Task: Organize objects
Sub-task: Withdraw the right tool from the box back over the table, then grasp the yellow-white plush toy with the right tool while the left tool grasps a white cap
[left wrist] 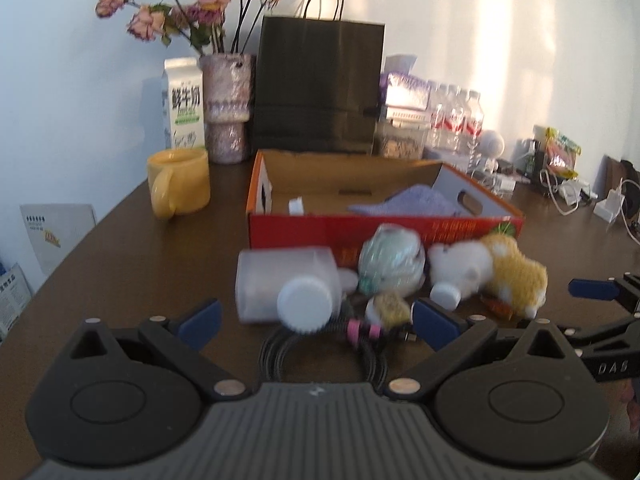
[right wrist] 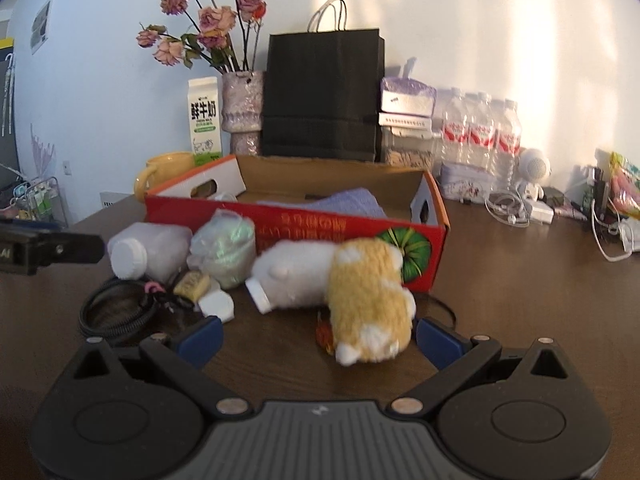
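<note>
Both grippers spread and empty. Right gripper [right wrist: 318,336] frames the plush [right wrist: 352,280] lying on the table just before the box [left wrist: 360,232]; a grip across the yellow body would likely hold best. Left gripper [left wrist: 316,322] faces the bottle [left wrist: 286,284], near the cable [left wrist: 320,354]. The box holds a purple cloth [left wrist: 404,202] and a small white item.

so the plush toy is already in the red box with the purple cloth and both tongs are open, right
Not quite. The plush toy is not in the red box; it lies on the table in front of it, as the right wrist view shows. The purple cloth is in the box, and the left tongs and right tongs are open.
</note>
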The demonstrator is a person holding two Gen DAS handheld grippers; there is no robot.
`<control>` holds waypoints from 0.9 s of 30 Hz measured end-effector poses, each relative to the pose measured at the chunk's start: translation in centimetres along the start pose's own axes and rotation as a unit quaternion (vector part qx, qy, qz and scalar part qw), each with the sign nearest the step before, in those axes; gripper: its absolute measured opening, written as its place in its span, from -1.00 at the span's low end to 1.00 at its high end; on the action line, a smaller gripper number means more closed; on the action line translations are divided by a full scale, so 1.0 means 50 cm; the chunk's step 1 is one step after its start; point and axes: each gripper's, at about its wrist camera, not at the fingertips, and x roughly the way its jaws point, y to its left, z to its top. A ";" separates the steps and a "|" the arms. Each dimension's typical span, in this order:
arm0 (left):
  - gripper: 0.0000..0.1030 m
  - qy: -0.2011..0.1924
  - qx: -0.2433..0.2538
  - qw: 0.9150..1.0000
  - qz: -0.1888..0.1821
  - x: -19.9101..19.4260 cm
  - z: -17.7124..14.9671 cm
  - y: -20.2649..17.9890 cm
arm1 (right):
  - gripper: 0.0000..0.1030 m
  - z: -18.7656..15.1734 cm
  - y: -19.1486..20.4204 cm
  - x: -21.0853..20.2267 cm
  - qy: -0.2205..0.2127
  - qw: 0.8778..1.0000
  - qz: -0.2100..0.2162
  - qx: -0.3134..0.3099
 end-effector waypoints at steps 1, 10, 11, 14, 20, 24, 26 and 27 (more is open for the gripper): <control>1.00 0.004 -0.001 1.000 0.000 0.000 -0.006 0.002 | 1.00 -0.005 -0.003 0.001 0.002 1.000 -0.001 0.002; 1.00 0.010 -0.008 1.000 0.004 0.004 -0.017 0.011 | 1.00 -0.020 -0.010 0.003 0.008 1.000 -0.002 0.008; 1.00 0.010 -0.008 1.000 0.004 0.005 -0.016 0.011 | 1.00 -0.020 -0.011 0.004 0.009 1.000 -0.002 0.009; 1.00 0.009 -0.010 1.000 0.005 0.016 -0.013 0.011 | 1.00 -0.022 -0.013 0.006 0.010 1.000 -0.003 0.011; 1.00 0.003 -0.025 0.999 0.023 0.052 0.000 0.015 | 1.00 -0.025 -0.013 0.014 0.009 1.000 -0.008 0.011; 0.84 0.002 -0.026 0.999 0.034 0.083 0.009 0.010 | 1.00 -0.026 -0.014 0.016 0.007 1.000 -0.013 0.011; 0.67 0.006 -0.025 0.999 0.038 0.097 0.011 0.007 | 1.00 -0.025 -0.015 0.016 0.005 1.000 -0.013 0.013; 0.56 0.008 -0.024 0.999 0.039 0.104 0.012 0.006 | 1.00 -0.025 -0.016 0.017 0.005 1.000 -0.014 0.014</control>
